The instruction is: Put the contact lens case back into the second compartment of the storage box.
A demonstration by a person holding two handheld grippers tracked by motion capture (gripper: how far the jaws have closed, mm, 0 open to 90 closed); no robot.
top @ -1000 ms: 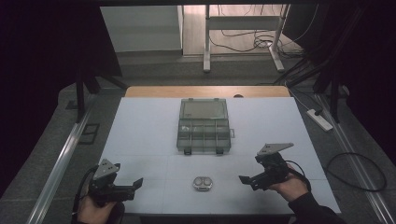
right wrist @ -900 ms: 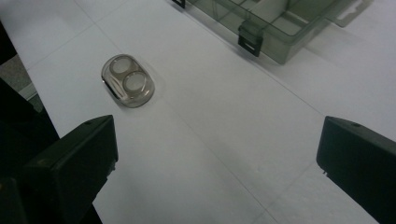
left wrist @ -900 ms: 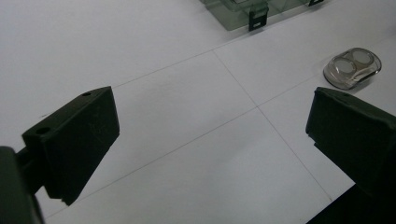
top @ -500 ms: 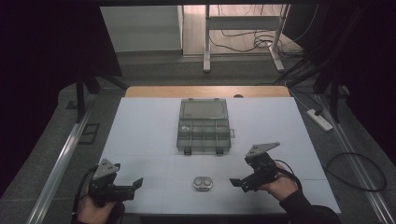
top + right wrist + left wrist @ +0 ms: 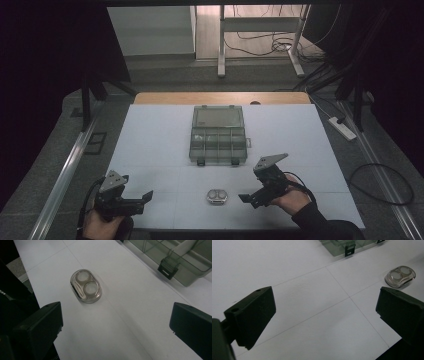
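A small clear oval case (image 5: 217, 196) with two round white wells lies on the white table near its front edge; it also shows in the right gripper view (image 5: 86, 289) and the left gripper view (image 5: 400, 276). My right gripper (image 5: 248, 198) hovers just right of the case, jaws wide open and pointed at it, nothing between them. My left gripper (image 5: 146, 196) rests at the front left, open and empty, well away from the case. A clear grey compartment box (image 5: 218, 135) with black latches sits closed at mid-table.
The box's near wall and a latch (image 5: 168, 268) appear at the top right of the right gripper view. The white table (image 5: 150, 145) ends close behind both hands. A power strip (image 5: 342, 128) and cables lie on the floor to the right.
My right gripper has moved left and slightly forward toward the oval case. The left gripper, the case and the box have stayed where they were.
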